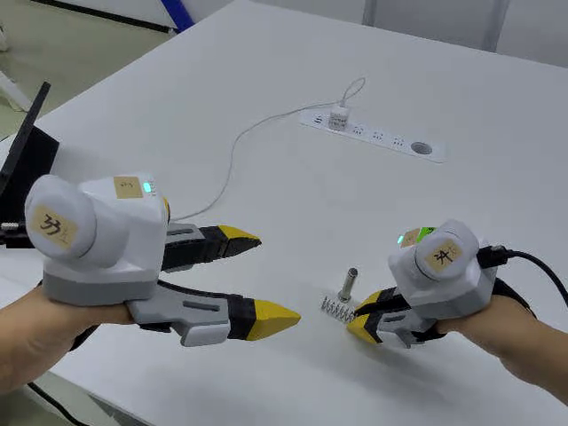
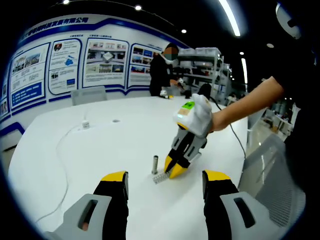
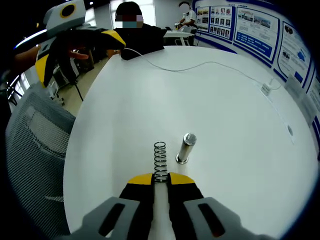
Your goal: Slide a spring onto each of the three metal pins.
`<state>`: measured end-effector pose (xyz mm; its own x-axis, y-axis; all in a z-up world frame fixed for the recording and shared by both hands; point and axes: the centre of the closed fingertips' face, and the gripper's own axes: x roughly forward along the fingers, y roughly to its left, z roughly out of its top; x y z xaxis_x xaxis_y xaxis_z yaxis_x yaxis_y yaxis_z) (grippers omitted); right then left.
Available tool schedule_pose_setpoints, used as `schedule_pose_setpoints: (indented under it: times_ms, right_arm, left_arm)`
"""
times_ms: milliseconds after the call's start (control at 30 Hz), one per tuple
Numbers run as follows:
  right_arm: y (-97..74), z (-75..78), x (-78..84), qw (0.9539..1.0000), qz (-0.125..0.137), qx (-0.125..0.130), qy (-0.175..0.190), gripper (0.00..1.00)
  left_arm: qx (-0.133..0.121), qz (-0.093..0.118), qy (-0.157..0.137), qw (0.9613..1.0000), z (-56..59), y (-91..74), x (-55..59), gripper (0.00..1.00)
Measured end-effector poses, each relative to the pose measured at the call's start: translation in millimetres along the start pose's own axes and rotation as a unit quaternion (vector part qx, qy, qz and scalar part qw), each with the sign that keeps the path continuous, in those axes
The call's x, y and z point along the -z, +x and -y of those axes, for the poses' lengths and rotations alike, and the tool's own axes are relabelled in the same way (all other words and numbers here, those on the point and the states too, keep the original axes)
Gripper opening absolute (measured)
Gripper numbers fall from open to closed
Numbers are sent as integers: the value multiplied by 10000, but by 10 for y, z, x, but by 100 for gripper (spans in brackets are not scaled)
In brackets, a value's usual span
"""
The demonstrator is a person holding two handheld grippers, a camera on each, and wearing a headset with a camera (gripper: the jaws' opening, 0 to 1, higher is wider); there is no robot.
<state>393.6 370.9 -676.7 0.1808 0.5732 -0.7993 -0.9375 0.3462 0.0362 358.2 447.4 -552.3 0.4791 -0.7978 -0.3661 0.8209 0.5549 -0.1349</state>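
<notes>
One short metal pin (image 1: 348, 283) stands upright on the white table (image 1: 293, 177). A small coil spring (image 1: 337, 308) lies flat beside its base, and my right gripper (image 1: 360, 325) is shut on the spring's near end. In the right gripper view the spring (image 3: 160, 157) points away from the yellow tips, just left of the pin (image 3: 186, 147). My left gripper (image 1: 272, 277) hovers to the left, open and holding nothing. From the left gripper view, the pin (image 2: 155, 164), spring (image 2: 160, 177) and right gripper (image 2: 173, 171) sit just ahead of the open jaws.
A white power strip (image 1: 373, 135) with a plugged charger (image 1: 338, 118) and a trailing white cable lies further back on the table. A dark object (image 1: 22, 160) stands at the left edge. A mesh chair (image 3: 35, 150) is beside the table and a person (image 2: 162, 70) beyond its far side.
</notes>
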Motion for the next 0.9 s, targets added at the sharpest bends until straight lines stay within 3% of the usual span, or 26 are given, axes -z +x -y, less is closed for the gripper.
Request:
schedule_pose_setpoints:
  times_ms: [333,433,667,900]
  right_arm:
    - [-244,-113,-197,9991,406,-91,-90,10]
    - [-404,-157,-332,9969,759,-139,-148,10]
    - [-800,-264,-503,9918,990,-139,-795,10]
    - [-1057,-429,-525,9853,1094,-202,-1294,10]
  left_arm:
    - [105,-101,213,9997,91,114,-46,60]
    - [145,-137,252,9995,112,156,-63,58]
    - [265,-228,433,9985,213,270,-144,56]
    - [449,-318,625,9965,361,358,-229,52]
